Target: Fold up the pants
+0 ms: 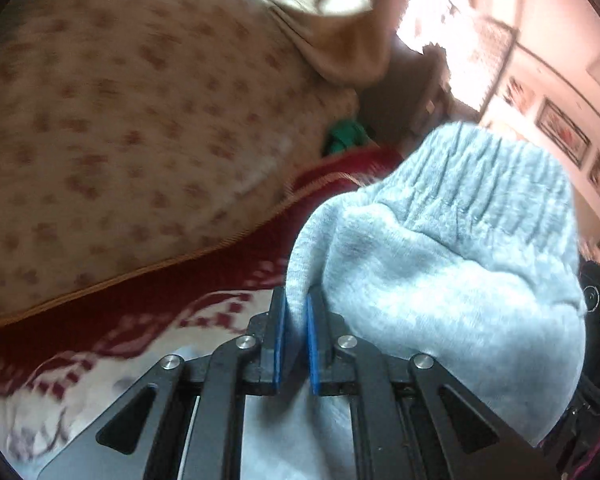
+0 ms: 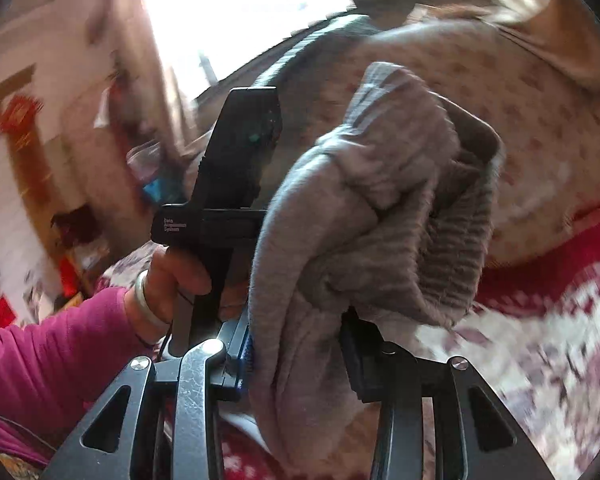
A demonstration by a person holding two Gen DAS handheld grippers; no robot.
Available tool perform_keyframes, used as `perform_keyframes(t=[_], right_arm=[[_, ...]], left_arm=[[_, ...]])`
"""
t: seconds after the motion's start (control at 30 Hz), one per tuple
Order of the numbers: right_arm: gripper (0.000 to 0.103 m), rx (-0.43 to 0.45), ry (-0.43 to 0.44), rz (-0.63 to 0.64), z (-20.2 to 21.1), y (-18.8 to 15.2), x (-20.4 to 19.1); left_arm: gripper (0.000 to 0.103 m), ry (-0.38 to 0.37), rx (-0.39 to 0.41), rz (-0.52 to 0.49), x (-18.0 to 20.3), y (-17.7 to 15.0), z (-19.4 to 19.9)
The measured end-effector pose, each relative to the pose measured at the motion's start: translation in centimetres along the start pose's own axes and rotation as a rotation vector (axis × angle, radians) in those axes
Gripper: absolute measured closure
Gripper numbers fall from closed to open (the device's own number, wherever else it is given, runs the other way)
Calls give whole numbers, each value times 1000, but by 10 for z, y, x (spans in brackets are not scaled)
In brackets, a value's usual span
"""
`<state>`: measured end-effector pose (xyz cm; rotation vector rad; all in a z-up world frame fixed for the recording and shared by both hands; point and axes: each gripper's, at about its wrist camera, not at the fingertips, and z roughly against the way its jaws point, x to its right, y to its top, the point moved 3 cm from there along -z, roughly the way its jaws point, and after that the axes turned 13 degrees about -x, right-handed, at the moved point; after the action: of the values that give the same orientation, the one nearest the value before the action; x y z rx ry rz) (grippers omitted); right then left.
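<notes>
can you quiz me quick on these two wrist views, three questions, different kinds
1. True or false: the left claw is open, with nothing between its blue pads.
2. What does the right claw grip? A) a green cloth B) the grey pants C) a pillow
3. Fill in: in the right wrist view, the person's hand wears a ___ sleeve.

Key: 1 false, it is shut on the grey pants. 2 B. 3 pink.
</notes>
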<state>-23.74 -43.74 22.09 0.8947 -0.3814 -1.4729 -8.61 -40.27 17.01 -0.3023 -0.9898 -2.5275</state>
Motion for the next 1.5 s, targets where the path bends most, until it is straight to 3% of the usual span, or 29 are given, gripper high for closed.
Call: perform_keyframes(t=[0.17,0.3,0.47,0.57,0.63,0.67,0.7,0.77,0.8,0.87,0.93,1.07,1.23,1.3,1.37,1.43,1.5], right_arm=[[62,-55,43,157,-40,18,-67],[62,-128,88,250,-82,19,-111],[62,-262,97,366,-160,0,-162],[60,-344,90,413,-209,-20,-185],[59,-393,80,431,-235,-35,-192],[53,-411,92,420,-245,-40,-195],[39,-421,100,408,-251,-42,-197],[16,-409,153,394,-247,-43,-205],[12,-405,199,394,-240,-43,-209],[12,-398,246,410,-220,-41,-213],[13,-376,251,424,-194,-42,-209],[12,-321,202,360,-147,-43,-171],[11,-308,-15,285,-122,-52,-105],[11,-317,-72,228,-122,-57,-83],[11,-315,-77,163,-120,-57,-69],[11,-305,-87,93,-119,-59,-55],[11,-307,-96,43,-122,-61,-47]], left_arm=[[96,79,78,112,-49,-46,63],[102,139,111,244,-97,-103,101],[102,224,119,439,-156,-185,131],[102,335,106,566,-189,-234,146],[94,344,116,638,-201,-259,157],[89,342,129,660,-204,-268,164],[79,348,141,671,-204,-274,172],[64,370,170,651,-194,-274,187],[58,377,183,635,-188,-274,193],[53,384,206,601,-169,-265,200],[40,370,228,563,-156,-258,203],[30,368,233,467,-115,-240,195],[24,395,199,404,-80,-223,174],[23,467,188,407,-73,-218,166],[23,513,165,417,-75,-217,154],[23,550,123,454,-81,-220,141],[23,631,60,506,-94,-229,127]])
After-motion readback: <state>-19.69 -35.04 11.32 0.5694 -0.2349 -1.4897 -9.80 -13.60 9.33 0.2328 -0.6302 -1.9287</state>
